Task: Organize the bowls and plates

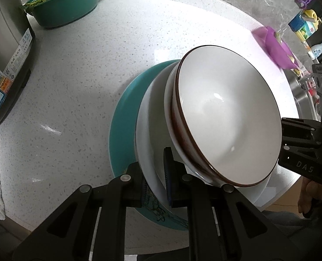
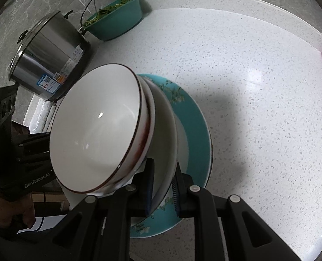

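we have most of the sorting done, by the look of it: the brown-rimmed bowl (image 1: pixel 224 117) sits nested in a second bowl (image 1: pixel 171 100), those rest on a white plate (image 1: pixel 149 134), and all of it lies on the teal plate (image 1: pixel 121 126), one stack on the speckled countertop (image 1: pixel 84 76).

our left gripper (image 1: pixel 155 180) has its jaws nearly closed on the near rims, one pad above the white plate and one under the teal plate's edge. our right gripper (image 2: pixel 162 187) pinches the opposite side the same way, jaws narrowly apart with the plate rims between them.

we judge that we hold the stack from both sides; whether it rests on the counter or is just lifted, we cannot tell.

what seems left is to set the pile in its final place. a steel cooker (image 2: pixel 50 61), a teal basin of greens (image 2: pixel 115 21) and a purple bowl (image 1: pixel 278 47) stand well apart.
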Demonstrator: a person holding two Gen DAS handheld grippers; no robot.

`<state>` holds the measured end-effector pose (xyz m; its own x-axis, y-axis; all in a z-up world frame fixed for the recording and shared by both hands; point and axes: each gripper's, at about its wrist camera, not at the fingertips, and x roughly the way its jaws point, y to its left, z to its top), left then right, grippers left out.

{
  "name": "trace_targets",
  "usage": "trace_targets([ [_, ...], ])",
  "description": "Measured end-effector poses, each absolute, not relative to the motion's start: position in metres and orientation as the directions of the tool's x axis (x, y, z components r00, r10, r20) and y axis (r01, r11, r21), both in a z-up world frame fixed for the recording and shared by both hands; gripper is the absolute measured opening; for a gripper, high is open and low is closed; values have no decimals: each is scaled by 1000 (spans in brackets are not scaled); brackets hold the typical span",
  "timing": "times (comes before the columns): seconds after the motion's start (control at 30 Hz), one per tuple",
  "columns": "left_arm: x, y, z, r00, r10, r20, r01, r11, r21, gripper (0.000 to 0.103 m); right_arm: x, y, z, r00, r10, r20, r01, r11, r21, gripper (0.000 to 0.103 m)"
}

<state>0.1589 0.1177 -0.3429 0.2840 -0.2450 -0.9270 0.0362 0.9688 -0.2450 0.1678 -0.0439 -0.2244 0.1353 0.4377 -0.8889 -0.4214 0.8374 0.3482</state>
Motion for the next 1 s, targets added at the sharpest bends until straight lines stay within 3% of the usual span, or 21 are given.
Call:
trace_targets([
  [0.2,149,126,-332,324,-239,-915,33,970,-242,17,160,-42,-218,181,417,-891,-415,853,315,23],
  [0.27,144,129,-326,339,-223,-914,27,974,-227,36,156,-46,-211,211,405,-889,-404,865,298,29],
  [0.3,141,131,-323,346,-216,-913,24,975,-222,38,155,-48,-209,224,402,-888,-396,870,293,32],
  [0.37,134,138,-315,363,-200,-910,15,978,-209,61,150,-55,-200,256,391,-884,-377,882,282,41],
  [0.6,108,154,-282,423,-204,-883,-3,974,-227,77,127,-76,-169,337,376,-863,-316,909,273,67],
  [0.67,99,154,-268,466,-172,-868,-16,979,-203,87,121,-79,-156,363,385,-848,-312,908,279,85],
  [0.77,90,147,-243,540,-83,-838,-77,986,-148,93,113,-82,-133,411,414,-812,-334,897,288,103],
  [1.0,61,110,-192,655,64,-753,-164,985,-59,93,90,-91,-101,476,427,-769,-382,888,256,103],
])
